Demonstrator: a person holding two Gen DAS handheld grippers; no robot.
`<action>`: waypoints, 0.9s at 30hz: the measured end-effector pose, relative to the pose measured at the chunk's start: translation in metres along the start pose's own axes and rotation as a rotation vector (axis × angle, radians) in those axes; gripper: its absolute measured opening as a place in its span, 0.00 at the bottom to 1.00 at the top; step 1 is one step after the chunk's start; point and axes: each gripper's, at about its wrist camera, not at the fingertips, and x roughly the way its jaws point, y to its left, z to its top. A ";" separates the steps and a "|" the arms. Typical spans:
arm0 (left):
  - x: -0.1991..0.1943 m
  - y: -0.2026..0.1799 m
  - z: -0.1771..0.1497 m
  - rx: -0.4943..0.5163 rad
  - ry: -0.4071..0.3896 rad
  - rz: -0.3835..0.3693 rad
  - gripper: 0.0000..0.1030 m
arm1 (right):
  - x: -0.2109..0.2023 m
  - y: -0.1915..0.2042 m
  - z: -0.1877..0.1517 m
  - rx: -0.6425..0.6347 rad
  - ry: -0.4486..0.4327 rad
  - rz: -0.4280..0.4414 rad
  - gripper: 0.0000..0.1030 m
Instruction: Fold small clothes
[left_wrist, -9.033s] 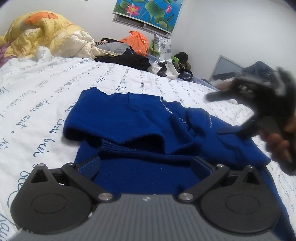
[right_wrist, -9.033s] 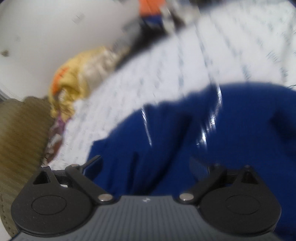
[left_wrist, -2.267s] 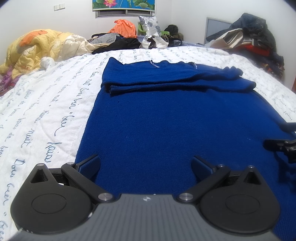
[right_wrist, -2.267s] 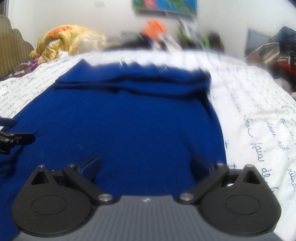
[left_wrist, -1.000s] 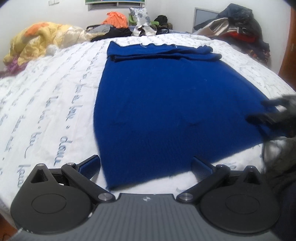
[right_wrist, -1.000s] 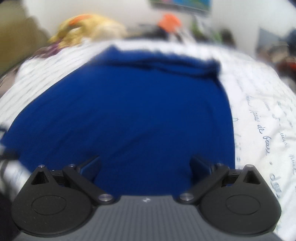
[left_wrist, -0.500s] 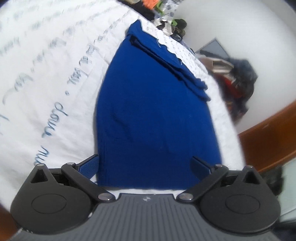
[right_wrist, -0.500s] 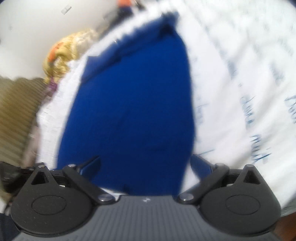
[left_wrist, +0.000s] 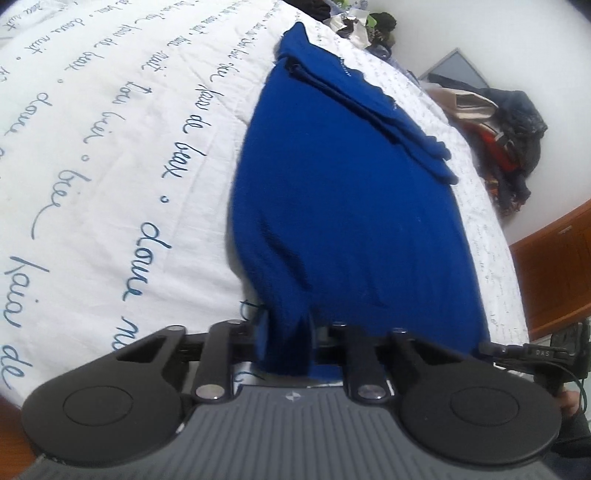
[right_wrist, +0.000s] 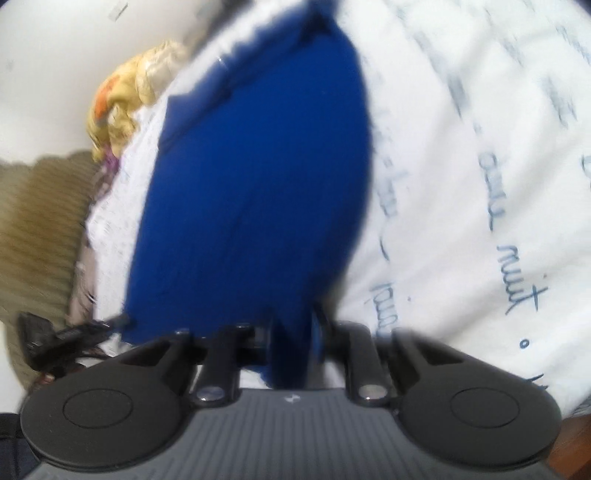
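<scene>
A dark blue knitted sweater (left_wrist: 351, 192) lies lengthwise on the white bed cover, its far end folded back over itself. My left gripper (left_wrist: 286, 343) is shut on the near left corner of the sweater's hem and lifts it a little. In the right wrist view, which is blurred, my right gripper (right_wrist: 293, 350) is shut on the near right corner of the same sweater (right_wrist: 251, 177). The right gripper also shows at the right edge of the left wrist view (left_wrist: 532, 354), and the left gripper at the left edge of the right wrist view (right_wrist: 66, 336).
The white bed cover (left_wrist: 110, 147) carries blue handwriting print. A pile of dark clothes (left_wrist: 513, 122) lies at the far right, by a wooden bed frame (left_wrist: 554, 277). A yellow quilt (right_wrist: 125, 88) is heaped at the far left, by a tan headboard (right_wrist: 40, 229).
Both grippers were open above the sweater's near hem half a second ago; now each has shut on a hem corner. The left corner has risen off the bed.
</scene>
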 end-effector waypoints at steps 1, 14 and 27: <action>0.000 0.001 0.001 -0.004 0.002 -0.001 0.22 | -0.001 -0.002 0.000 0.013 -0.003 0.003 0.17; 0.008 -0.007 0.005 0.003 -0.006 -0.061 0.45 | -0.009 -0.028 0.001 0.154 0.000 0.104 0.29; -0.023 -0.030 0.055 0.106 -0.156 -0.142 0.07 | -0.037 -0.016 0.038 0.087 -0.124 0.179 0.08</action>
